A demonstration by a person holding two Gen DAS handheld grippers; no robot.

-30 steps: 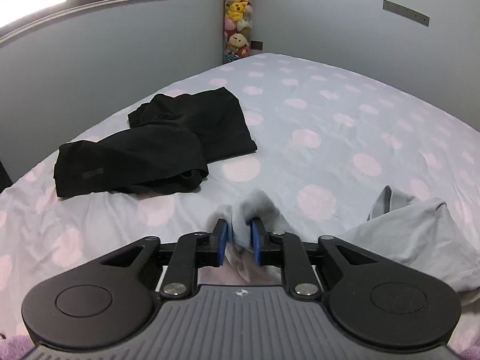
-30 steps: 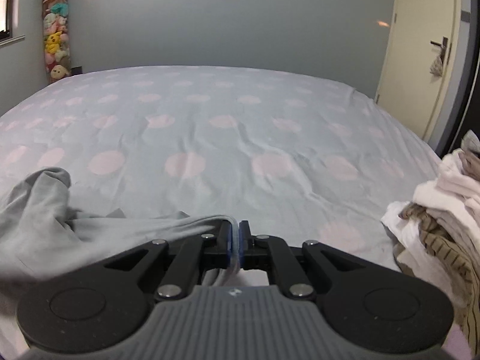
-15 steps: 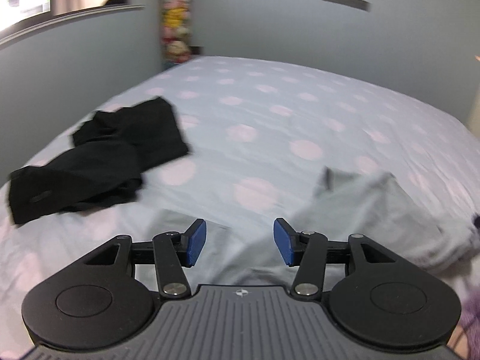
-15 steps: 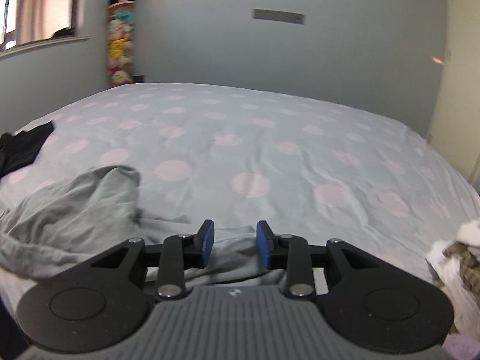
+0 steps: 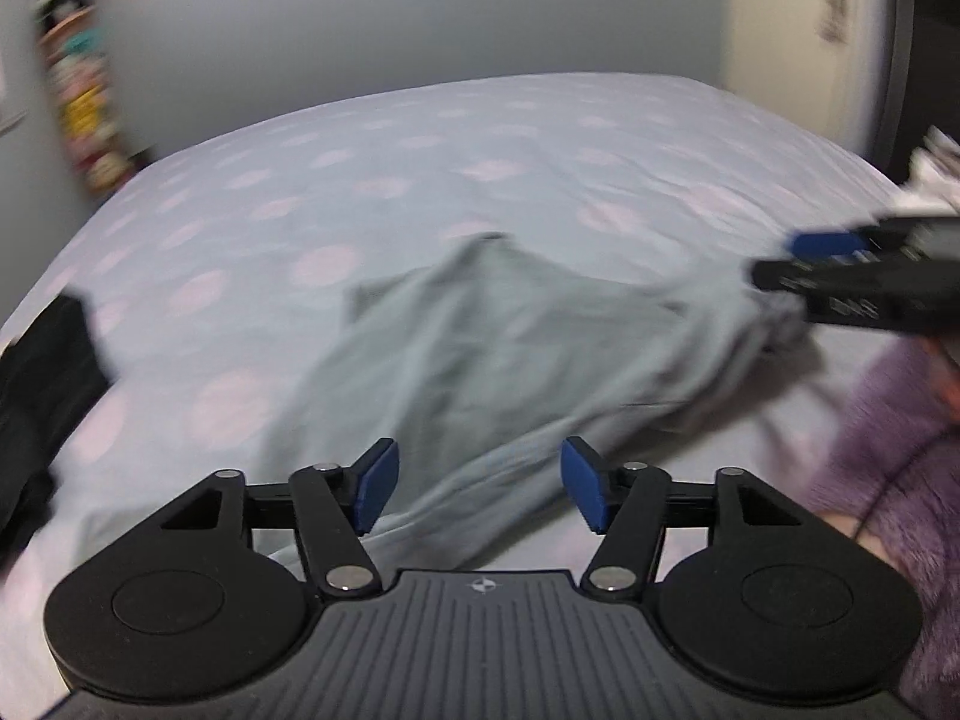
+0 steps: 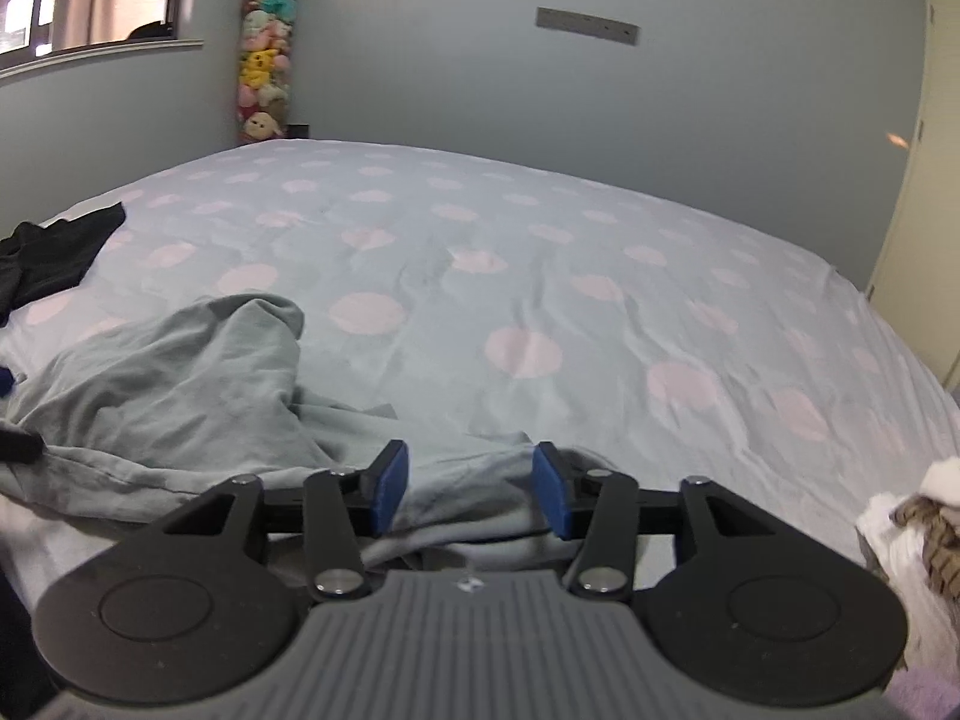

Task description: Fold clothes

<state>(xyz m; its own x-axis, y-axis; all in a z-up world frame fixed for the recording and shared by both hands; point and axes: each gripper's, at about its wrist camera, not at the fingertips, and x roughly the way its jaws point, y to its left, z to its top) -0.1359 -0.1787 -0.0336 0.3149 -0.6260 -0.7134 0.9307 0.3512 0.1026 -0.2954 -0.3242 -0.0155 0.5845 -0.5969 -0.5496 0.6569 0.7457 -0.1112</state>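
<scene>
Grey garment (image 5: 498, 348), crumpled and unfolded, lies on the near part of the bed (image 5: 480, 138) in the left wrist view, spread from just in front of the camera out toward the right. The left gripper (image 5: 480, 492) hangs over its near edge with both blue pads spread wide and nothing between them. At the far right the right gripper (image 5: 828, 252) comes in sideways just above the garment's bunched end; the picture is motion-blurred there, so whether it touches the cloth is hard to say. A black garment (image 5: 42, 372) lies at the left edge, apart from the grey one. A purple fleece sleeve (image 5: 888, 438) fills the near right corner.

In the right wrist view the grey garment (image 6: 180, 396) sits on the near left of the polka-dot sheet (image 6: 600, 276), one fold standing up in a hump, its hem running under the right gripper (image 6: 471, 486). That gripper's jaws are parted, with only loose cloth lying below the gap. The black garment (image 6: 54, 246) rests far left. A heap of white and brown laundry (image 6: 912, 540) sits at the near right edge. Stacked plush toys (image 6: 264, 60) stand in the far corner beside the window.
</scene>
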